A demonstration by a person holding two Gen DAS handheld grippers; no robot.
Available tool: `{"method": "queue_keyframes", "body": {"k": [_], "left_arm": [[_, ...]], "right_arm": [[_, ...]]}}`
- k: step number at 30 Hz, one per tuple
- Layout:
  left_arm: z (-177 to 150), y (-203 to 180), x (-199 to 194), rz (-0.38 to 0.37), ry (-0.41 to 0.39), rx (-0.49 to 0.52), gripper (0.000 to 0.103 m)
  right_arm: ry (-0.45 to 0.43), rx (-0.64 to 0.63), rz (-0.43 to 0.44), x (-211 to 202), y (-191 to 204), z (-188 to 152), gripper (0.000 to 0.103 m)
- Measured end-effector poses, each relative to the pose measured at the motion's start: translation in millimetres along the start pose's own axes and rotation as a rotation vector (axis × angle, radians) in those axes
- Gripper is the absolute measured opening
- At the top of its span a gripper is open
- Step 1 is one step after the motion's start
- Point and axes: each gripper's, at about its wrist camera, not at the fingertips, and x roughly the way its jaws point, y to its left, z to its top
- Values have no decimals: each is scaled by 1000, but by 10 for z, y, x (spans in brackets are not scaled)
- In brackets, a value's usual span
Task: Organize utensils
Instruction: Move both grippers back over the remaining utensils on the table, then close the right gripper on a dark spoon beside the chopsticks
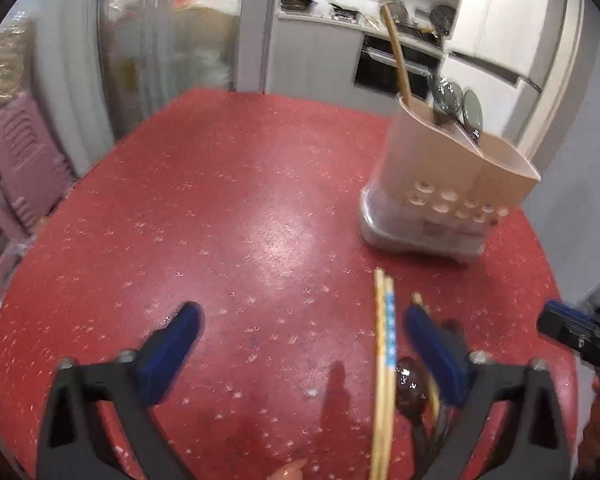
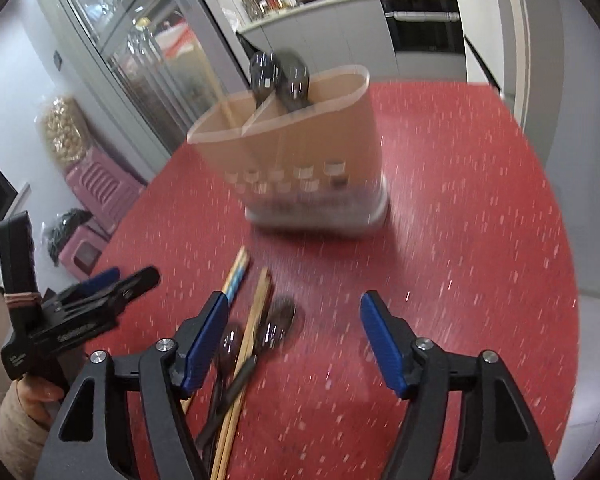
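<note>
We hold both tools released and empty over the red surface (image 1: 228, 208): the left tool (image 1: 300, 320) has its fingers spread wide, and the right tool (image 2: 296, 316) is spread likewise. The utensil holder (image 2: 300, 136) stands ahead of both, well apart from them, already carrying one upright chopstick (image 1: 396, 52) in one compartment and two dark spoons (image 1: 458, 106) in the next. What remains lies loose on the surface near the tools: a pair of chopsticks with blue markings (image 1: 385, 360) just inside the left tool's right finger, another pair of chopsticks (image 2: 252, 328) beside the right tool's left finger, and two dark spoons (image 2: 260, 332) among them, touching or overlapping. We judge the sorting partly done, with a fresh pick-up in hand. The next move calls for lowering one tool astride a single pair, closing squarely, without dragging the neighbours
</note>
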Motion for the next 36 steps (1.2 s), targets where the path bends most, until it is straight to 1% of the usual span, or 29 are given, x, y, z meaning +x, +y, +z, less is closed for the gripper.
{"method": "queue_keyframes", "body": {"k": [4,9,14,19,23,26,29,31,32,34,35,36], "left_arm": [[-142,7,74,17,27,25,103],[-279,51,225,15,87,49,103],[-390,62,349,-6,142,94,103],[-469,92,374,-7,148,96,103],[-531,188,347,-5,148,87,103],[-477,177,402,-12,156,88,103],[-468,137,386,-20,164,106,103],[-453,115,400,-31,167,118,103],[-451,98,402,-37,167,123,103],[-432,41,420,-44,170,132,103],[-422,23,430,-47,173,135,103],[-413,3,446,-50,177,138,103]], "right_arm": [[57,20,-13,73,54,-183,74],[115,56,-33,166,86,-291,74],[184,129,5,304,69,-336,73],[230,198,31,468,71,-298,56],[252,219,49,593,106,-270,52],[257,218,51,649,159,-305,47],[260,205,37,682,214,-305,39],[262,199,28,677,219,-295,30],[265,192,22,683,230,-297,27],[268,186,13,711,255,-293,15],[269,185,11,720,256,-292,14],[268,191,23,724,250,-294,10]]}}
